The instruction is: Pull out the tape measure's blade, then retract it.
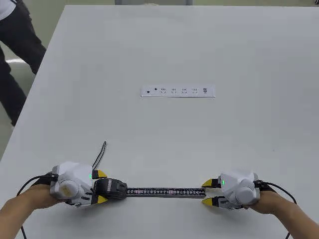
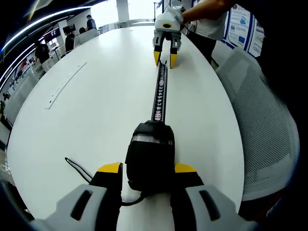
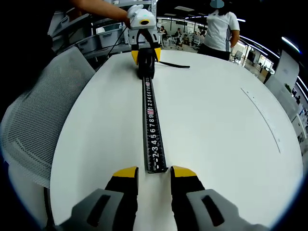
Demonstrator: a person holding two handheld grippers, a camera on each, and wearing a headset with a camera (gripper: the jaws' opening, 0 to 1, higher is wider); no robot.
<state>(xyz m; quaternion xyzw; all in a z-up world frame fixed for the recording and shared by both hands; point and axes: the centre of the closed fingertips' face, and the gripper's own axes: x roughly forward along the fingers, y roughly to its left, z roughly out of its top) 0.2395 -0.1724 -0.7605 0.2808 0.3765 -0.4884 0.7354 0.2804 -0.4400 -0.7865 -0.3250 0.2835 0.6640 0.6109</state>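
Note:
A black tape measure (image 1: 112, 188) lies at the near left of the white table (image 1: 164, 55), and my left gripper (image 1: 101, 186) is shut on its case (image 2: 150, 154). Its dark blade (image 1: 164, 191) runs flat along the table to the right, numbers up (image 3: 152, 130). The blade's tip rests between the yellow fingertips of my right gripper (image 1: 207, 192), whose jaws stand open on either side without pinching it (image 3: 155, 172). A thin black strap (image 1: 99, 154) trails from the case across the table.
A white socket strip (image 1: 178, 91) is set flush in the middle of the table. A person in dark trousers (image 1: 15, 45) stands at the far left corner. A grey mesh chair (image 3: 33, 125) is at the near edge.

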